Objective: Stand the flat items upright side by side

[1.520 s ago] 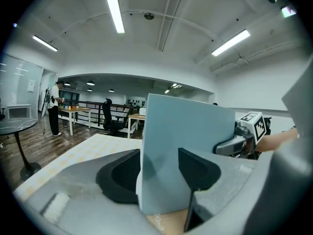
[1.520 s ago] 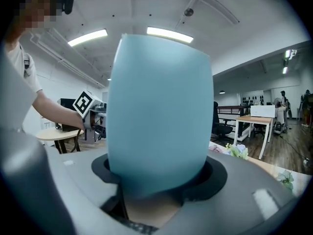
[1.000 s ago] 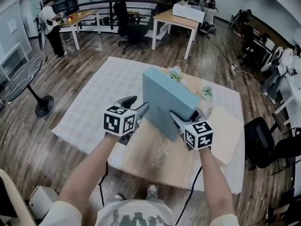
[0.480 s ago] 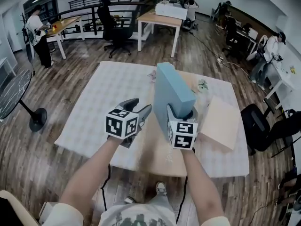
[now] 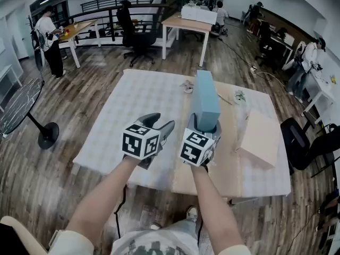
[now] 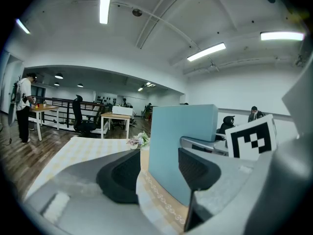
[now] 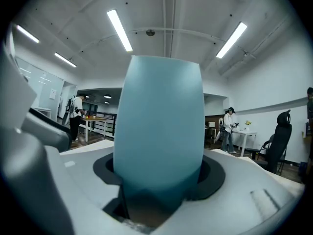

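Box (image 5: 205,101), pale blue, slab-shaped, upright

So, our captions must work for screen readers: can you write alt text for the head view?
The right gripper clamps a flat light blue box upright; the left gripper hovers open beside it. Beneath lie a tan mat and a white quilted cover.

Box (image 5: 205,101) upright, prob. on mat (image 5: 133,102); board (image 5: 260,137) R.
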`<state>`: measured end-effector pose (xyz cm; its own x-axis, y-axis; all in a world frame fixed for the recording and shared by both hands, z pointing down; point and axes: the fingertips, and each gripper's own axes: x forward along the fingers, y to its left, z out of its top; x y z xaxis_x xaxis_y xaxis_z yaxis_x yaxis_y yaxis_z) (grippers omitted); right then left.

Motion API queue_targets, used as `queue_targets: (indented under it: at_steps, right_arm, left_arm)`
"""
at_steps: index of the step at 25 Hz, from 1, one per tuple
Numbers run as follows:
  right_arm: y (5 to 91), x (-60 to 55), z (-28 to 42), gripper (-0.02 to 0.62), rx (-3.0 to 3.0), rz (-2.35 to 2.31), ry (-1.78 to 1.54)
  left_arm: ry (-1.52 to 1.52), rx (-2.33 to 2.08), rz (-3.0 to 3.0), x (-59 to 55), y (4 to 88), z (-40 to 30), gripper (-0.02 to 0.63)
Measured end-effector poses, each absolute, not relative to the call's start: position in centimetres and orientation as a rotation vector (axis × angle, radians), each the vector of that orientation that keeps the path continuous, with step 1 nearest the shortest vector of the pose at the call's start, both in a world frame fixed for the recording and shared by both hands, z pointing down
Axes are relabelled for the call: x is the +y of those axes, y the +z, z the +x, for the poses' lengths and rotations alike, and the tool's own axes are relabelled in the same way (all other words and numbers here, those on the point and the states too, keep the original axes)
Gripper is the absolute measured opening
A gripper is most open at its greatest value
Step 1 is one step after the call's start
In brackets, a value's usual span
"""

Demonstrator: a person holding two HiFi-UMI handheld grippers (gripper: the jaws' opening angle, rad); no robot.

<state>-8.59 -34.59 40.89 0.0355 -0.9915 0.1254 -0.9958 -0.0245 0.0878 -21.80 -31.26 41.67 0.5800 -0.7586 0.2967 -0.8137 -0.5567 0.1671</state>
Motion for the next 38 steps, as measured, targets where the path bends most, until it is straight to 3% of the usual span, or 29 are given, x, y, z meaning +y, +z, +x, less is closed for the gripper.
queue_targets:
  at_steps: [10, 18, 38]
  right_arm:
    - [42.3, -33.3, -10.8, 0.305, -2.093, 2.111, 0.043]
    - [42.7, -32.5, -10.9, 0.376, -2.179, 1.962, 0.107]
    - [40.1, -25.5, -7.6, 0.38, -2.476, 1.726, 0.23]
  left_arm:
    - [0.261, -1.278, 2.551, -30.1, 40.9, -22.3, 0.242]
    - [0.244, -1.266, 2.555, -28.9, 40.7, -21.0, 0.242]
    - [0.218, -1.299, 2.519, -24.6, 41.0, -18.2, 0.242]
